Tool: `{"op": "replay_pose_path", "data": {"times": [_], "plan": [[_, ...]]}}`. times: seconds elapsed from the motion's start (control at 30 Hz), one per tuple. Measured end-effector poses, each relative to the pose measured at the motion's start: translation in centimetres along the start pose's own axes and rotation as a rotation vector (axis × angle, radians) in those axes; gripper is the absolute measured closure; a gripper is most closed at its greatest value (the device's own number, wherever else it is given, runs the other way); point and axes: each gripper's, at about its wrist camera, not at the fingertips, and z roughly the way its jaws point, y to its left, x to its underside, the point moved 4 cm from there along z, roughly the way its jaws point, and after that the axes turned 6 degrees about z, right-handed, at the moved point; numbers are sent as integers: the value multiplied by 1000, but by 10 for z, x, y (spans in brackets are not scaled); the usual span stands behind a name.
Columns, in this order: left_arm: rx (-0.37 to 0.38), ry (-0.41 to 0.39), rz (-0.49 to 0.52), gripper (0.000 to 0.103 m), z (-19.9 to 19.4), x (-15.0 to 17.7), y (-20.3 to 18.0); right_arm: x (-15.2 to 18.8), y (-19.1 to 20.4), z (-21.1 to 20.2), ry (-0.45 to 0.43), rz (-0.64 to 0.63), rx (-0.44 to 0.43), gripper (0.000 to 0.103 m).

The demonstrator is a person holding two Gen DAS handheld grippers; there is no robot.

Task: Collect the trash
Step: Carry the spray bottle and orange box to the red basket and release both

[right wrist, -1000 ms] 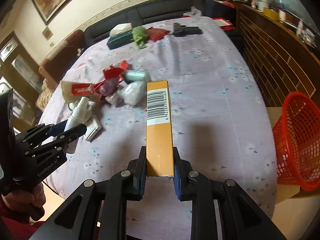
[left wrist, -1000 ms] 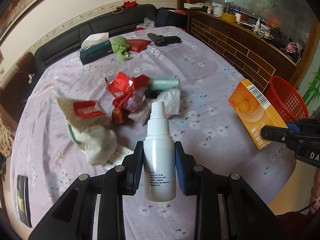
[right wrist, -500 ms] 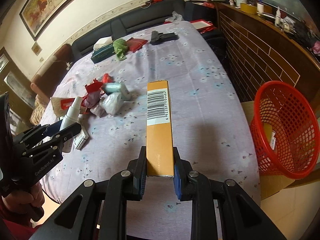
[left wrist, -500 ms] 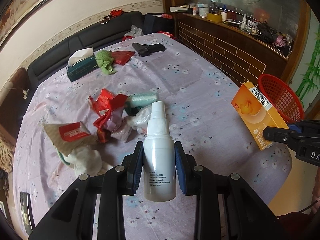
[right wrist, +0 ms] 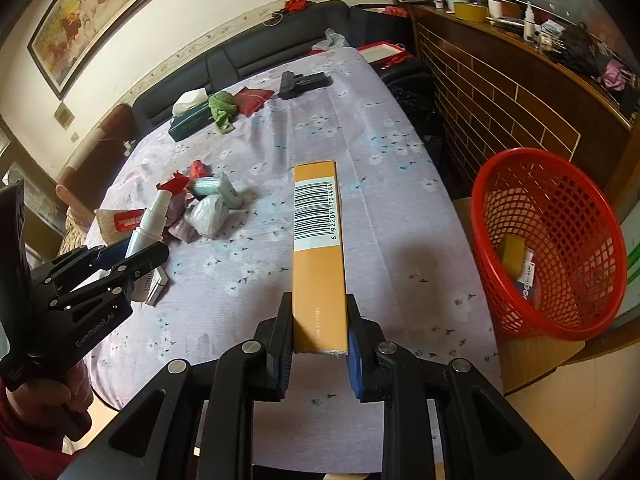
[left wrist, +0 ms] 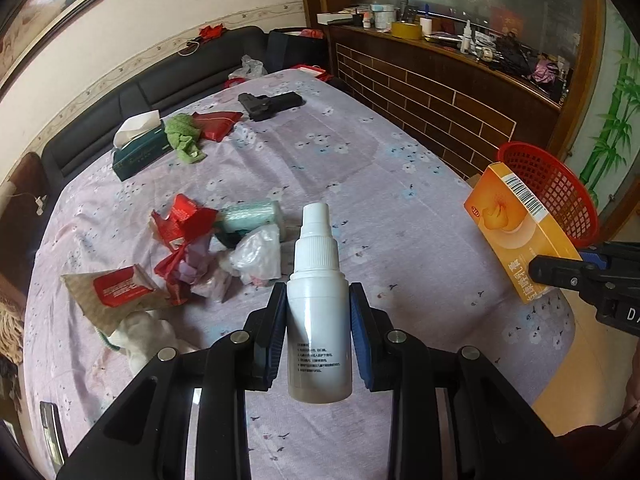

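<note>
left claw (left wrist: 318,316) grips a spray bottle (left wrist: 318,300), right claw (right wrist: 318,332) an orange box (right wrist: 318,248); basket (right wrist: 560,320) holds little, pile of wrappers (left wrist: 192,248) remains on the surface (left wrist: 400,208).

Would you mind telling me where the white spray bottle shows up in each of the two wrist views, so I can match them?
Left wrist view: the white spray bottle stands at bottom centre, clamped in the left claw.
Right wrist view: the same bottle is at the left edge, tilted, in that claw.
Shared landmark: the red basket, off the table's edge on the right in both views.
</note>
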Motion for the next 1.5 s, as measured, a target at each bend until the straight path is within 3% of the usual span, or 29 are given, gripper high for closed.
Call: {"op": "replay_pose_path", "data": {"times": [0.53,0.97,1.3,1.5], "plan": [[46,-19,52,74,4,-26,-27,-5,-38,-18,-32,93,28,79],[119,-50,122,74,8,-63,-75,-11,-102,-45,-85,233,74,79],[286,-70,173,74,12,-112,-144,-16,-161,-67,-114,340,136,79],[414,-29,179,74,28,-137,-188,-22,-191,-73,-115,370,149,79]]}}
